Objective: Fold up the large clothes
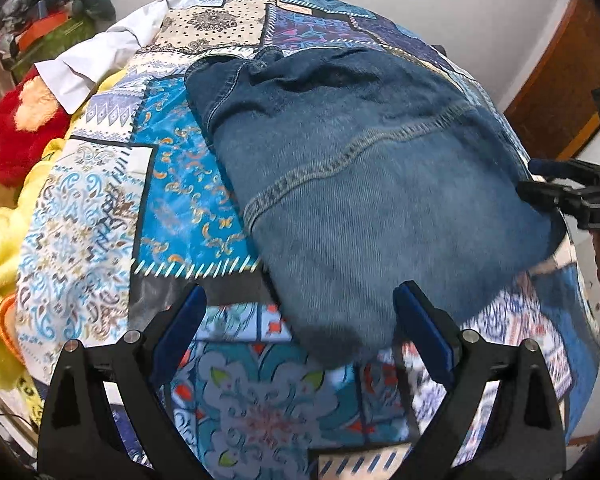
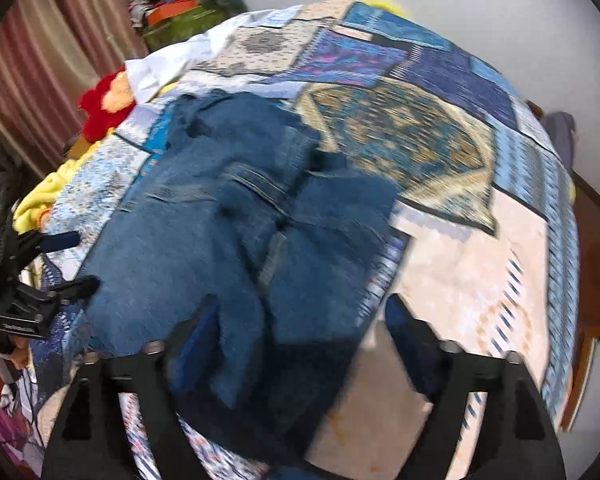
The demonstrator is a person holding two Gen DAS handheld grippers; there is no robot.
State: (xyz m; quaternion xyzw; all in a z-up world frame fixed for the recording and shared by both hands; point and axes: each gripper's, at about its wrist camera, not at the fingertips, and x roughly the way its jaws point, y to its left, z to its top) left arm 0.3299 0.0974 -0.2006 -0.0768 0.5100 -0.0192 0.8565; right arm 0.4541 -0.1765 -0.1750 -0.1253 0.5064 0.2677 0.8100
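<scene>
Jeans (image 1: 364, 184) lie folded on the bed (image 1: 100, 208); both grippers (image 1: 300, 312) (image 2: 300, 320) hover, jaws spread, likely for another fold

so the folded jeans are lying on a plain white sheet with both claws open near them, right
Not quite. The folded jeans lie on a patterned patchwork bedspread in blues and creams, not a plain white sheet; the left wrist view shows it clearly. Both the left claw and right claw are open near them.
</scene>
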